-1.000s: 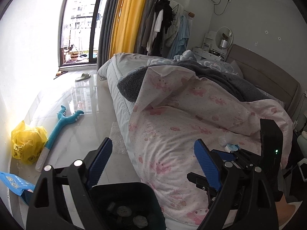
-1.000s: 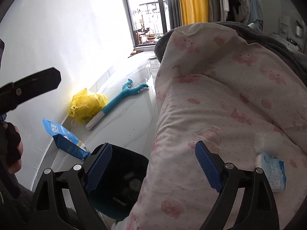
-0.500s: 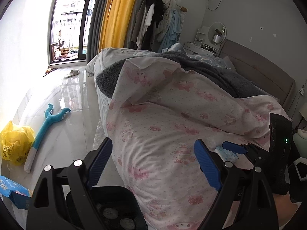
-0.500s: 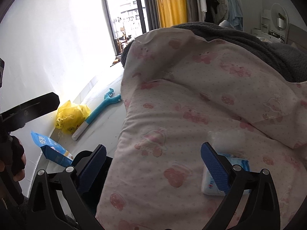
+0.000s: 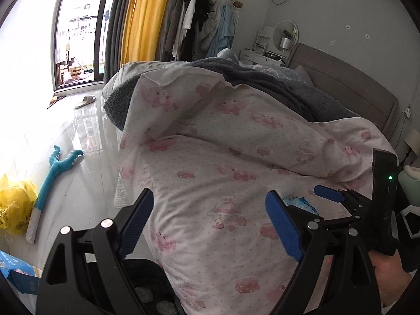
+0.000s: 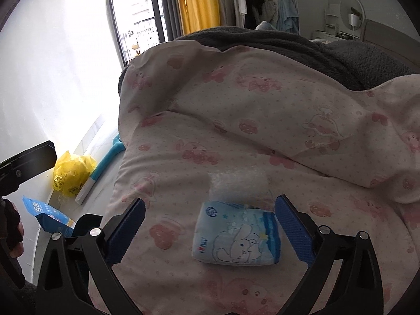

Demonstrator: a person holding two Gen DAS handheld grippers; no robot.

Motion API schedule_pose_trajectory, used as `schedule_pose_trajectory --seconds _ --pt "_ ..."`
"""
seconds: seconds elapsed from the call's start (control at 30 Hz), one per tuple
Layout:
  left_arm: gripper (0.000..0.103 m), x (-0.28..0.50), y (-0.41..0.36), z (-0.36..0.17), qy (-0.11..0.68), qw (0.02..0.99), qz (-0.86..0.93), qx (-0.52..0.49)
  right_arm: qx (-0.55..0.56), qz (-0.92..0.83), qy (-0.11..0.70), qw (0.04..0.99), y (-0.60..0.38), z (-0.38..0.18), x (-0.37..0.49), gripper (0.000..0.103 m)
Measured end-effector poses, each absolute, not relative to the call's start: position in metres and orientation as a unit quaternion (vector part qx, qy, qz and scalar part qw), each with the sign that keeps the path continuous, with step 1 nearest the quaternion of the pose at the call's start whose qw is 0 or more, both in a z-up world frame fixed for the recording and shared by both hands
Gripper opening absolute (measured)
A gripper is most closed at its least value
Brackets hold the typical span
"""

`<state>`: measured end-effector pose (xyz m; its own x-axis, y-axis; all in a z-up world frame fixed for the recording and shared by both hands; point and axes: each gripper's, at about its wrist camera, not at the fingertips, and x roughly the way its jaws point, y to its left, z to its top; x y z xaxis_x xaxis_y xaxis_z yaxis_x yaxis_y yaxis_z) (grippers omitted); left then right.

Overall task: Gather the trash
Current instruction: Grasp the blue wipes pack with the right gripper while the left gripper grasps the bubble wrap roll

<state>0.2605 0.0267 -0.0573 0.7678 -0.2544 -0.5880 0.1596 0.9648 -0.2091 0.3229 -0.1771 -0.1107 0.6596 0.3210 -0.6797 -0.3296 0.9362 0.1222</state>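
Note:
A light blue tissue pack with a rabbit print [image 6: 237, 235] lies on the pink quilt [image 6: 262, 120], with a clear bubble-wrap piece [image 6: 237, 183] just beyond it. My right gripper [image 6: 210, 225] is open, its blue pads on either side of the pack, slightly above it. In the left wrist view the pack [image 5: 302, 203] peeks out beside the right gripper [image 5: 341, 202]. My left gripper [image 5: 210, 218] is open and empty over the quilt's edge. A black trash bin [image 5: 149, 286] with crumpled items sits below it.
On the floor by the wall lie a yellow plastic bag [image 6: 72, 170], a blue packet [image 6: 46, 216], and a blue toy stick [image 5: 50, 183]. A slipper [image 5: 85, 101] lies near the window. A grey blanket [image 5: 262, 84] covers the bed's far side.
Both grippers have moved right and forward over the bed. The tissue pack now lies between the right gripper's pads; the bin has slid toward the lower left of both views.

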Motion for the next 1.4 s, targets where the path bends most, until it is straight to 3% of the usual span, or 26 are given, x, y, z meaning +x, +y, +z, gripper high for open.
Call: schedule_pose_trajectory --seconds 0.67,0.7,0.77,1.4 --pt "0.088 0.281 -0.017 -0.065 0.337 0.929 -0.142 -0.065 0.037 0.183 0.448 0.874 -0.197 -0.138 0.336 0.099" --pt "0.088 0.282 -0.019 -0.065 0.338 0.928 -0.144 -0.065 0.033 0.184 0.447 0.875 -0.197 -0.138 0.336 0.098" --pt "0.088 0.284 -0.023 -0.066 0.339 0.927 -0.145 -0.063 0.027 0.185 0.449 0.874 -0.198 -0.138 0.335 0.077" --pt "0.087 0.307 -0.073 -0.083 0.361 0.915 -0.17 -0.067 0.034 0.177 0.455 0.872 -0.247 -0.126 0.329 0.075"
